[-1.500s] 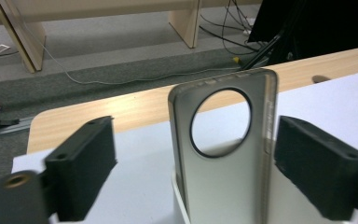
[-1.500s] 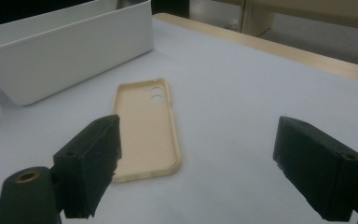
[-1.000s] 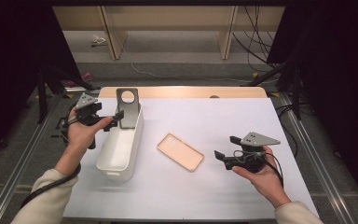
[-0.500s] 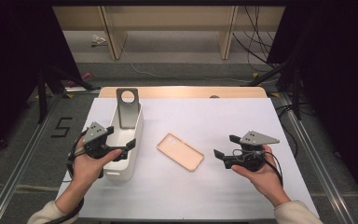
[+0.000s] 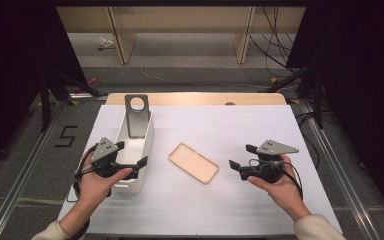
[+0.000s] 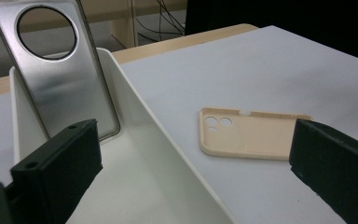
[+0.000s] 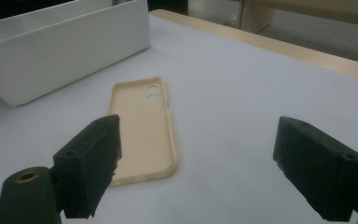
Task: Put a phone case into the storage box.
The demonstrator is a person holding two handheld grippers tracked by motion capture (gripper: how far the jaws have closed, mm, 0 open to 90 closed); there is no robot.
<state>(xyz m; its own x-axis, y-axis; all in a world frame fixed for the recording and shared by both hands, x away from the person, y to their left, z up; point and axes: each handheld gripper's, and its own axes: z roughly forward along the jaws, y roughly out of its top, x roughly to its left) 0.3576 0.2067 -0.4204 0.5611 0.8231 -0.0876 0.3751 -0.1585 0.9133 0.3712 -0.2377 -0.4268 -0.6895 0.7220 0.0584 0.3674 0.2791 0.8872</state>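
A grey metal phone back with a round hole stands leaning on the far end wall of a white bin. In the left gripper view the grey phone back rises inside the white bin. My left gripper hovers open over the bin's near end, holding nothing. A beige phone case lies hollow side up on the table, between the two grippers. My right gripper stands open just right of it and empty. The right gripper view has the case ahead of its left jaw.
The white table sheet ends at a wooden strip along the far edge. Beyond are the floor, cables and dark stands. In the right gripper view the bin stands at the far left.
My left gripper has drawn back from the grey phone back at the bin's far end to its near end. The phone back stays leaning in the bin. The right gripper has not moved.
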